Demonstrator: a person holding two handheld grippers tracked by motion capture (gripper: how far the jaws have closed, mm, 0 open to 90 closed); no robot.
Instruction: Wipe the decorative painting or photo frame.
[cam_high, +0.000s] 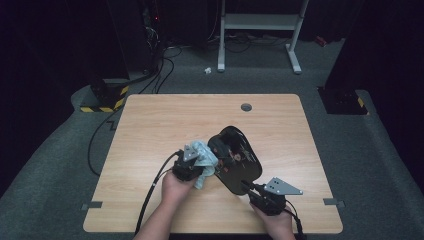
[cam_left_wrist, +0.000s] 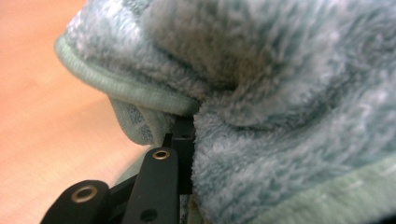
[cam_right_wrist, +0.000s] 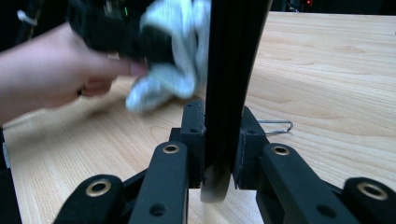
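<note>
With the right claw (cam_right_wrist: 217, 154) clamped on the edge of the black plate (cam_high: 240, 155), tilted above the worktop (cam_high: 165, 120), keep it steady while the left claw (cam_high: 202, 167), closed on the cloth (cam_high: 204, 156), wipes gently.

1. Cloth (cam_left_wrist: 289, 93): pale blue-green fleece, mottled lighter and darker, with a plain lighter green hem.
2. Tray (cam_high: 240, 160): glossy black, with small reddish and pale marks on its face.
3. Table (cam_high: 165, 125): light wood grain, tan to orange.
4. Left gripper (cam_high: 189, 170): black, grey top plate.
5. Right gripper (cam_right_wrist: 217, 140): black jaws with brass-coloured rivets, grey top plate.
6. Floor (cam_high: 380, 150): dark grey carpet.
7. Block (cam_high: 107, 97): black with yellow-black hazard stripes.
</note>
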